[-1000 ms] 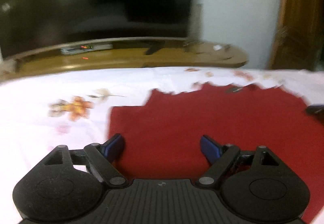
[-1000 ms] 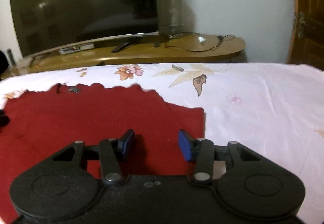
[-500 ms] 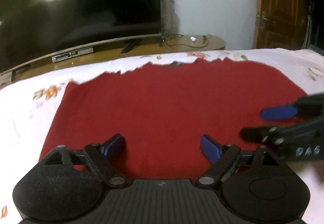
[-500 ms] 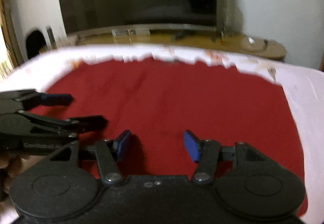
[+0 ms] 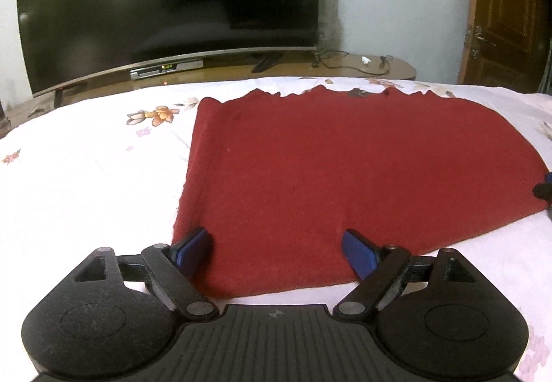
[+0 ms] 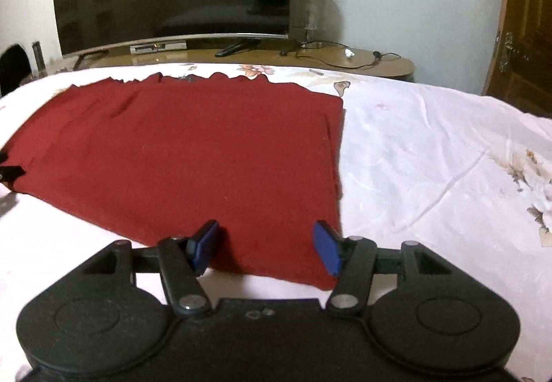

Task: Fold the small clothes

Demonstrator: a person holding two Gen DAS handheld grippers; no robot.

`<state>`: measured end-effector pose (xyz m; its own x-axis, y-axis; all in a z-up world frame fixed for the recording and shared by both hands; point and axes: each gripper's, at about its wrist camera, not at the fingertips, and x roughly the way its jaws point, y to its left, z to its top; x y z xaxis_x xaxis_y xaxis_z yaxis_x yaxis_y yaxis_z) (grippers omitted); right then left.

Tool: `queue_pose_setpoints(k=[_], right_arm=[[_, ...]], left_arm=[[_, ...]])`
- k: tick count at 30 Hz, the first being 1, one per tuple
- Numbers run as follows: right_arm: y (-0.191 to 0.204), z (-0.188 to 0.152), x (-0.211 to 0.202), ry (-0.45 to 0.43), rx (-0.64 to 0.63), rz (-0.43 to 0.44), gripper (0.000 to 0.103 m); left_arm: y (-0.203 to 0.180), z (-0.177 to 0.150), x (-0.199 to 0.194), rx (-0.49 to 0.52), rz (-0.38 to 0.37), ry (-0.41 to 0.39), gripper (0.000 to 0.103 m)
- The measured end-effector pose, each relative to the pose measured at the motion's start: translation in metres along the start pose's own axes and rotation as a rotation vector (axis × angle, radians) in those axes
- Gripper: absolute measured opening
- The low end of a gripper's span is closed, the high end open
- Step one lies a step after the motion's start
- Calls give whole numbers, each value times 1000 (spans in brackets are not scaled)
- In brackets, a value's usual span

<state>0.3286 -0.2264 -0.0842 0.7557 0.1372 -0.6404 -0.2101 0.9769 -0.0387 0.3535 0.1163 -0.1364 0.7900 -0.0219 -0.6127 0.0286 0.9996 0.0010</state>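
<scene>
Lying flat on the bed (image 5: pixel 86 182), the red cloth (image 5: pixel 345 168) is spreading between both grippers (left gripper (image 5: pixel 276 252) and right gripper (image 6: pixel 265 249)), jaws apart, holding nothing.

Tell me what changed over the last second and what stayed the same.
Half a second ago both tools were side by side over the middle of the flat red knit cloth; now the left tool sits at its near left corner and the right tool, opened wider, at its near right corner. Nothing was gripped. The cloth stayed flat on the white floral bedsheet.
</scene>
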Motion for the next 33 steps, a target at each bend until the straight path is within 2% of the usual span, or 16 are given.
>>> queue_pose_setpoints(k=[2,6,9,11,13,17,21,22,23,26,28,30,33], right_arm=[[6,9,-1,14,29,-14,56],[21,19,-15,-52,37,22,57],[30,21,-6,-29,35,56,58],[29,12,7,28,-3,27,58],[17,1,5,-6,-2,23,59],[8,6,2,27,18,-16,60],[8,11,-8,41,55,-29,61],[9,13,-13,17,74,-30,63],[8,14,-19,-7,85,-29,67],[6,12,-38,-44,129,-25,69],[8,10,-42,-45,164,1,69],[13,8,-44,-46,180,20,68],[26,11,-44,-52,180,55,68]], left_arm=[[-4,5,-3,12,11,7,85],[-5,2,-7,8,13,8,85],[-2,0,-6,7,5,1,85],[1,-1,-5,8,-2,0,85],[3,-1,-6,10,-5,0,85],[5,-1,-6,6,-7,1,85],[3,3,-30,-8,57,1,86],[6,2,-40,-34,60,-9,86],[10,0,-49,-79,31,-15,86],[25,-13,-58,-268,-91,18,85],[41,-24,-48,-467,-180,69,85],[58,-34,-41,-659,-238,41,85],[77,-37,-25,-837,-299,18,85]])
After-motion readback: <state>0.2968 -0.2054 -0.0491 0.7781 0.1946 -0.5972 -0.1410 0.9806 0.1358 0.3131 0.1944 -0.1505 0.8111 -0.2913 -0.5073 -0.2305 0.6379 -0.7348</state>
